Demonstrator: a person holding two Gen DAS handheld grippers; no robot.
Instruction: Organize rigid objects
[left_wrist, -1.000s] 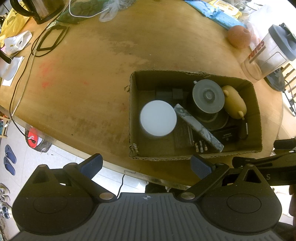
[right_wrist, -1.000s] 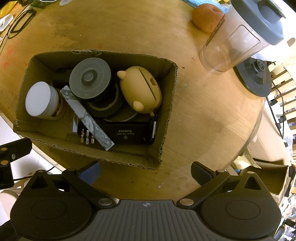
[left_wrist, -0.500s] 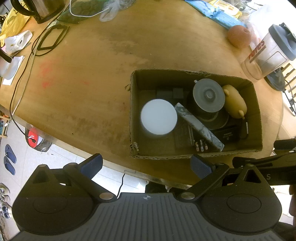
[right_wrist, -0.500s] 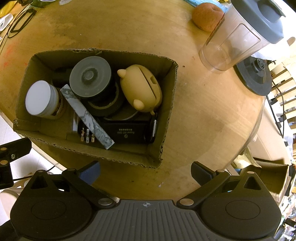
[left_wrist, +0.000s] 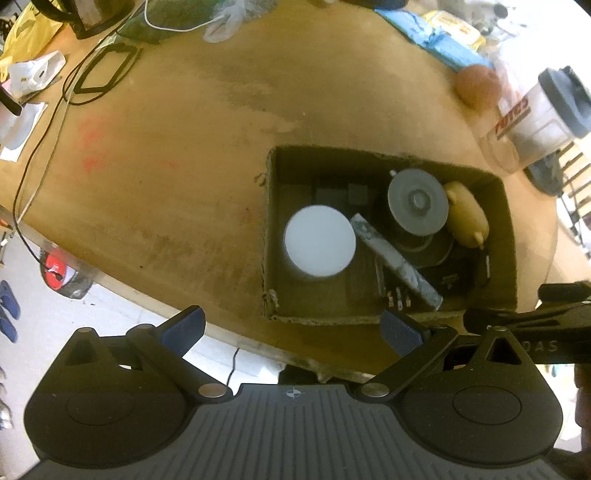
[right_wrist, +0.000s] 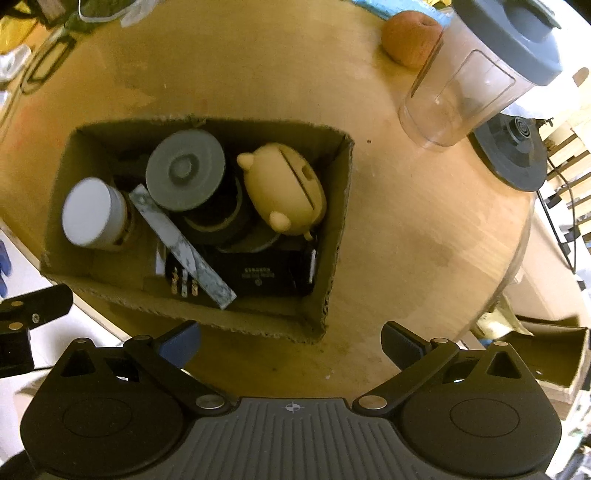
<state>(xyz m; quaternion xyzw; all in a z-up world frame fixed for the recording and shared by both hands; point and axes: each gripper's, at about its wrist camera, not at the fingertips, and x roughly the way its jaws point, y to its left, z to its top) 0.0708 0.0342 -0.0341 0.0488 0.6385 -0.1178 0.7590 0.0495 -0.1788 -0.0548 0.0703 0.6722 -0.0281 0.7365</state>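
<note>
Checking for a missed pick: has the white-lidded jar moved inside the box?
No. The white-lidded jar still stands beside the marbled bar, near the same cardboard box wall.

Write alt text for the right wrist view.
A cardboard box on a round wooden table holds a white jar, grey lid and tan toy. The open right claw hovers empty at its near side.

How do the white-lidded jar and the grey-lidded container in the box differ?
The white-lidded jar has a plain flat white top; the grey-lidded container has a grey top with a raised centre knob. The jar stands at the box's left end, the grey one nearer the middle beside the tan pig-shaped bank. Both are round and inside the cardboard box.
</note>
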